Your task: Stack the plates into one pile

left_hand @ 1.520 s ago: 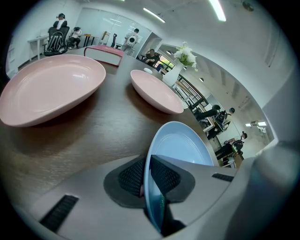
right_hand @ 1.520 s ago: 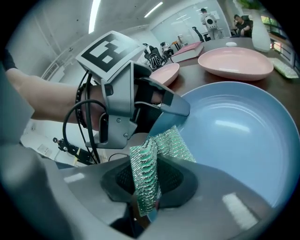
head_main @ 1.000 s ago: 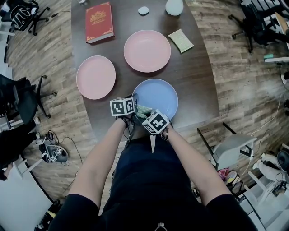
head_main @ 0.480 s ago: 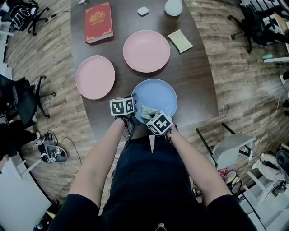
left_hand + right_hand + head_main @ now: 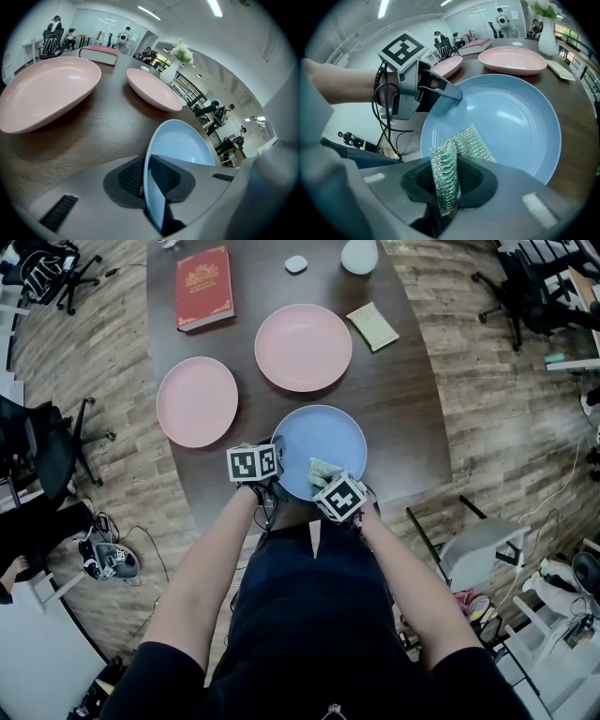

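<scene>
Left hand-held gripper [image 5: 146,180] clamped on the blue plate [image 5: 328,442] rim, lower centre. Right hand-held gripper [image 5: 447,185] pinching a green mesh cloth [image 5: 457,150] over it. Pink plate [image 5: 197,400] centre-left, second pink plate [image 5: 303,346] upper centre.

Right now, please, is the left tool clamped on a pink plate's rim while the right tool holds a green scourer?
No: the left gripper view shows the left tool clamped on the rim of the blue plate; the right tool holds a green scourer.

The grey left gripper [image 5: 146,180] and right gripper [image 5: 445,185] bear black-and-white marker cubes [image 5: 252,463] and black cables [image 5: 384,117]. The person's sleeves [image 5: 164,667] are short and dark.
</scene>
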{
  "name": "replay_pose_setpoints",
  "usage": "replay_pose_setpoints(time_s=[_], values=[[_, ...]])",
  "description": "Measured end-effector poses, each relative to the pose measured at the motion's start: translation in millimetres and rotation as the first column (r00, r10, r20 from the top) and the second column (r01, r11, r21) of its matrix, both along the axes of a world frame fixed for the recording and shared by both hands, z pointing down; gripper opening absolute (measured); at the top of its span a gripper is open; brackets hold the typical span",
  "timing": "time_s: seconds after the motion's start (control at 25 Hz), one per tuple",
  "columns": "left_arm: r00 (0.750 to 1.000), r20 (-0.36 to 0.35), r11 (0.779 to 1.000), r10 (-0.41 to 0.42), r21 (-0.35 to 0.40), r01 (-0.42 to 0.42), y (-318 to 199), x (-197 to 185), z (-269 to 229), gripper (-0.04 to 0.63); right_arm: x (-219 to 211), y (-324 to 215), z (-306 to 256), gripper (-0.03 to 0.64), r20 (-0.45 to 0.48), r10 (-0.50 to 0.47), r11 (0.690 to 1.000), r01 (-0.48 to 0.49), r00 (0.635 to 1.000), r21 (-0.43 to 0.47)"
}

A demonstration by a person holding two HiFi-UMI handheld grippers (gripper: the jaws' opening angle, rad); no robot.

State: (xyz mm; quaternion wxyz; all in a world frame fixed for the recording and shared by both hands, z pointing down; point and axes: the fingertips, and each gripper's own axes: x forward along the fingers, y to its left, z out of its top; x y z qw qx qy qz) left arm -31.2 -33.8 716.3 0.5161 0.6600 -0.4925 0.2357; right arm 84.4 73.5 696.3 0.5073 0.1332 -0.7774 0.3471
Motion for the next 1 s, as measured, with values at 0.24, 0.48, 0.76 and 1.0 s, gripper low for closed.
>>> replay_pose_setpoints(time_s=[0.24,0.48,0.76,1.0], values=[[1.000,-0.001,1.000,0.009,-0.004,-0.009,-1,-1,1,0.040,13,-14,3,0.083,-0.022,0.017,0.999,-0.016,1.000,0.050],[1.000,-0.008,1.000,0.000,-0.007,0.000,0,0,0,0.040,32,-29,2,0.083,-0.052,0.039,0.996,-0.035,0.998,0.079],[1.000,-0.014,1.000,-0.013,-0.010,0.012,-2,0,1,0.040,39,-41,2,0.083,-0.059,0.051,0.995,-0.045,0.997,0.092],[1.000,-0.020,1.000,-0.024,-0.014,0.023,-1,0,1,0.038,41,-38,2,0.083,-0.055,0.046,0.996,-0.042,0.997,0.082]])
